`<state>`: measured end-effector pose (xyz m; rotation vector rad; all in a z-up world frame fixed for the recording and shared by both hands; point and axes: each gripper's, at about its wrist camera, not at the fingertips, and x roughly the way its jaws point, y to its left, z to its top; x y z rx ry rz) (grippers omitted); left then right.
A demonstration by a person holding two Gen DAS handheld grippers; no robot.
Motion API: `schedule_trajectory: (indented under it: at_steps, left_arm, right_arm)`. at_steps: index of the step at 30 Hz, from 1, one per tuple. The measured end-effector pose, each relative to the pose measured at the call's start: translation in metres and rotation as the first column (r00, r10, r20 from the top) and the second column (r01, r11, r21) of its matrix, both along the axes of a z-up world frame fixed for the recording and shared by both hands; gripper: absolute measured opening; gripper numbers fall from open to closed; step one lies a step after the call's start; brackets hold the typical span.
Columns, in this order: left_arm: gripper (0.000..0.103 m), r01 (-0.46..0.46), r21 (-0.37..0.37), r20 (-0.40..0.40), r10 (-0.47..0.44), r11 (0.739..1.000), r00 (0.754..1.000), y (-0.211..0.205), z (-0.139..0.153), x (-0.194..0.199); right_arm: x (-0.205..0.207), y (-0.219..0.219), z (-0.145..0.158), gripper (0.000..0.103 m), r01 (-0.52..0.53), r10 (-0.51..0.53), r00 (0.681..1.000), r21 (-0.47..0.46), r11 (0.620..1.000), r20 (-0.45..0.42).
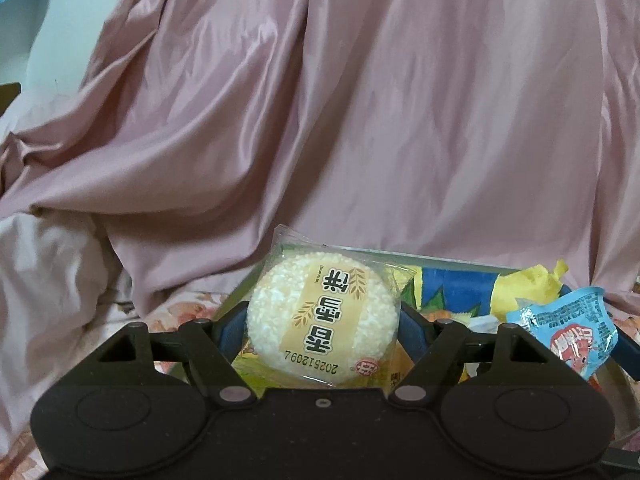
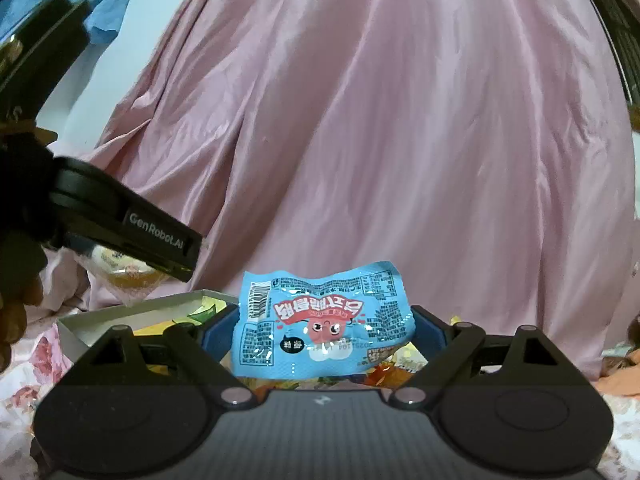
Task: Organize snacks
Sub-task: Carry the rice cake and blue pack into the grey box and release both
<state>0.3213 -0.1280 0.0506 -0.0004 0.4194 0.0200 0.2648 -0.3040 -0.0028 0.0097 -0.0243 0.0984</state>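
A: Hand-held gripper (image 1: 322, 334) on the left is seen spread to a middling width, its blue pads pressed on either edge of a round white puffed-rice cake in a clear plastic wrapper (image 1: 322, 316). The cake is held upright between the jaws.

B: And the right hand-held gripper (image 2: 324, 330)?

A: It is spread wider, and a crinkled light-blue foil snack packet with a pink cartoon figure (image 2: 322, 316) is pinched flat between its pads. Both snacks are carried clear of the shallow open cardboard box with a pale rim (image 2: 132, 312), which lies just below and beyond the fingers, on a floral bedsheet (image 2: 20, 388).

B: What is inside the box?

A: Colourful wrappers, yellow and blue, can be made out ahead of the left fingers; more cannot be told. A draped pink satin cloth (image 1: 360, 120) fills the background beyond both.

B: How should the step be done well?

A: Each snack would best be kept level and lowered over an unoccupied part of the box before the pads are released. The rice cake is judged brittle, so no further squeeze should be applied. The foil packet is slippery and light; it should be set down low, not dropped. The two tools are close together, so a collision should be guarded against.
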Motion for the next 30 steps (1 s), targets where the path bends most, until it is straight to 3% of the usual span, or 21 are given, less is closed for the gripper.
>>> schedule_trajectory:
  at_steps: [11,30]
  left_arm:
    - [0.077,-0.013,-0.022,-0.045,0.012,1.000,0.999,0.002,-0.011,0.010]
    - [0.077,-0.012,-0.039,-0.064,0.009,0.999,0.998,0.004,-0.013,0.012]
  right_arm:
    - [0.020,-0.003,-0.006,0.091,-0.022,0.026,0.996,0.043,0.999,-0.080]
    - [0.027,0.000,-0.003,0.092,-0.042,0.047,0.992,0.041,0.998,-0.119]
